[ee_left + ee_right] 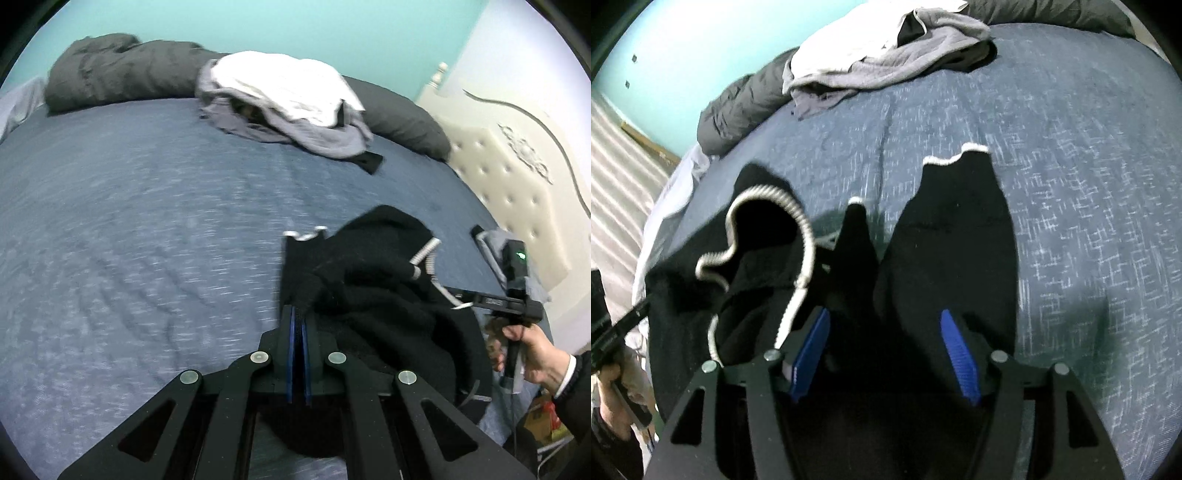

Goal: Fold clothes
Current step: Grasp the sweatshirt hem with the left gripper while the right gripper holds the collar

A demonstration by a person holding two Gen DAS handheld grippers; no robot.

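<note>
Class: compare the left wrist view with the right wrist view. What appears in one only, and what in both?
Left wrist only: the tufted headboard and the left gripper, shut on the black garment.

Right wrist only: the right gripper, open above that garment, and the white-edged neckline.

Both: the blue bedspread, the clothes pile and the dark duvet.

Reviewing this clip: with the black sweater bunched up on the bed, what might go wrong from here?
1. Only the left gripper is shut on the black sweater; the right gripper is open, so lifting now would likely let the sweater hang lopsided.
2. Its white-trimmed neckline and sleeve lie crumpled; the right gripper might pinch several layers.
3. Dragging it across the blue bedspread could reach the unfolded clothes pile.
</note>
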